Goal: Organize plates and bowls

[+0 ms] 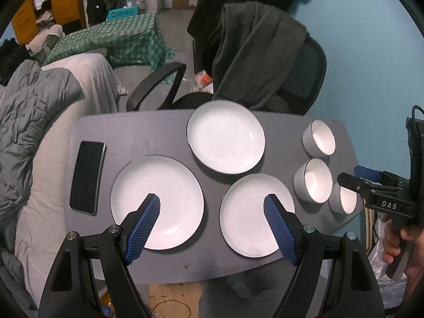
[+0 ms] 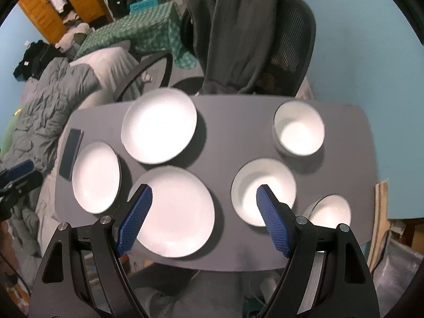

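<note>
Nothing is stacked yet: three plates [image 1: 225,136] lie apart mid-frame on the desk [image 1: 137,129], three bowls [image 1: 314,180] at right. Both the left gripper [image 1: 212,204] and right gripper [image 2: 204,196] hover spread wide, empty. Next comes lowering onto one plate's rim.

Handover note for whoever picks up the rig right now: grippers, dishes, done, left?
Left gripper: open, empty, above the table.
Right gripper: open, empty.
Three plates lie apart: left, far, near. Three bowls sit singly along the right edge: far, middle, near. A phone lies at left.
Done: nothing stacked.
Left: stack plates, nest bowls.
</note>
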A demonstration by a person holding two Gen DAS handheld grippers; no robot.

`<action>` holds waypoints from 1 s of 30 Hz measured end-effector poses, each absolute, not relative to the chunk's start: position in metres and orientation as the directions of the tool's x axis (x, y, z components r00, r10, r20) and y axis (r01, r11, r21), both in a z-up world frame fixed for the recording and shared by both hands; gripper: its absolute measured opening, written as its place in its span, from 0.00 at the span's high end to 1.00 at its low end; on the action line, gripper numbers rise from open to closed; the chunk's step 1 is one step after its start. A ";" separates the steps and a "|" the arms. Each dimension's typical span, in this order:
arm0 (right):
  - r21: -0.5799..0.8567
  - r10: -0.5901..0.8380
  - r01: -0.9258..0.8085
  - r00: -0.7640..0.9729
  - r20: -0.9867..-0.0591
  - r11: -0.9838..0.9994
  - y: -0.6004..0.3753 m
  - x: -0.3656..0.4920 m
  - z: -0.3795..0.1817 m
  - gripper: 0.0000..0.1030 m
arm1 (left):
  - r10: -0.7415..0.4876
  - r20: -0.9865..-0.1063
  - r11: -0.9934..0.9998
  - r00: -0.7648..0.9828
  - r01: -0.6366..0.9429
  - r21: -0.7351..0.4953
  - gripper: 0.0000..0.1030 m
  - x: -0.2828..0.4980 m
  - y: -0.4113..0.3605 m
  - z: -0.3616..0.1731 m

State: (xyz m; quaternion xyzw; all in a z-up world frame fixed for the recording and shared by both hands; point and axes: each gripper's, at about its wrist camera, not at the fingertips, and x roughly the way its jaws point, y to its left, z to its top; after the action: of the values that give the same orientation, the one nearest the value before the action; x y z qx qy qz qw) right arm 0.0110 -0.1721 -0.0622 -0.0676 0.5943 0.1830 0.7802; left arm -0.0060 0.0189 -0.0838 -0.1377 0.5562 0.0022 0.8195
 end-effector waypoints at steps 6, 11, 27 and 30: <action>0.104 0.184 -0.386 0.175 -0.967 0.917 -0.172 0.004 -0.094 0.23 | -0.173 -0.924 0.961 0.340 -0.149 -0.234 0.21 -0.007 0.016 -0.112; 0.107 0.175 -0.396 0.140 -0.975 0.912 -0.174 -0.004 -0.113 0.23 | -0.191 -0.932 0.961 0.309 -0.136 -0.242 0.21 -0.008 0.009 -0.136; 0.137 0.161 -0.334 0.045 -0.986 0.932 -0.194 -0.024 -0.166 0.23 | -0.265 -0.952 0.960 0.156 -0.049 -0.275 0.21 -0.003 -0.033 -0.212; 0.131 0.149 -0.320 0.032 -0.988 0.938 -0.196 -0.022 -0.176 0.23 | -0.261 -0.957 0.963 0.130 -0.036 -0.267 0.21 0.000 -0.042 -0.225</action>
State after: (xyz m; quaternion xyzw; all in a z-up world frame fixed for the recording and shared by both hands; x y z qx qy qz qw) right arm -0.0220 -0.1965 -0.1759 -0.0634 0.6762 0.1638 0.7155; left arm 0.0004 -0.0425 -0.2254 -0.1132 0.6554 -0.0755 0.7430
